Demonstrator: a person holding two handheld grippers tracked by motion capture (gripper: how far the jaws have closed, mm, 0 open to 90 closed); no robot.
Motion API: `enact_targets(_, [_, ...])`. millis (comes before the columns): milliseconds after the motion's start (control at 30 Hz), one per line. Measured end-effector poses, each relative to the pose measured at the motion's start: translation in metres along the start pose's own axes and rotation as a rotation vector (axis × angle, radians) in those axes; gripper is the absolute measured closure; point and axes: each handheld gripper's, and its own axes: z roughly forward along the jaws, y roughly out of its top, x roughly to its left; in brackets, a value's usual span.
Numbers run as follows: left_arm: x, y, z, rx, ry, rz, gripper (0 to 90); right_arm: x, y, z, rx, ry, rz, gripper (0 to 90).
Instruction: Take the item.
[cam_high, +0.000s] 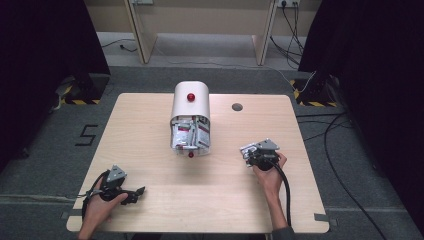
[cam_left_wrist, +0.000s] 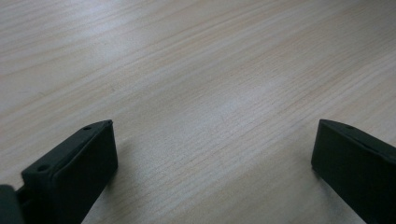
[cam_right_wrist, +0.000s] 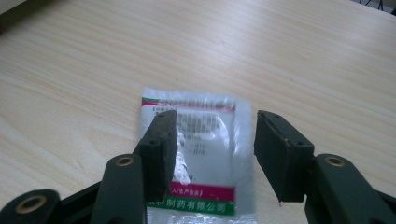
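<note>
1. Right gripper (cam_right_wrist: 212, 154): released, jaws straddling the flat packet (cam_right_wrist: 196, 158) near the table's (cam_high: 150, 115) right edge.
2. Lower squarely, centre the packet, then clench.
3. Left gripper (cam_left_wrist: 212, 158): released, idle near the front-left corner.

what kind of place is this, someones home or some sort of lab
Most likely a lab or recording room, not a home. A bare wooden table stands on grey carpet between black curtains, hazard-striped tape marks the floor, and cables trail across the floor beside the table.
</note>
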Motion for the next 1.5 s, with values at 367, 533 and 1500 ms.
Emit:
enact_targets(367, [0.000, 0.000, 0.000, 0.000, 0.000, 0.000, 0.0, 0.001, 0.006, -0.009, -0.042, 0.035, 0.029, 45.2])
enact_targets(533, [0.000, 0.000, 0.000, 0.000, 0.000, 0.000, 0.0, 0.002, 0.008, -0.012, -0.050, 0.065, 0.047, 44.2])
enact_targets(1500, [0.000, 0.000, 0.000, 0.000, 0.000, 0.000, 0.0, 0.007, 0.011, -0.031, -0.081, 0.140, 0.088, 26.9])
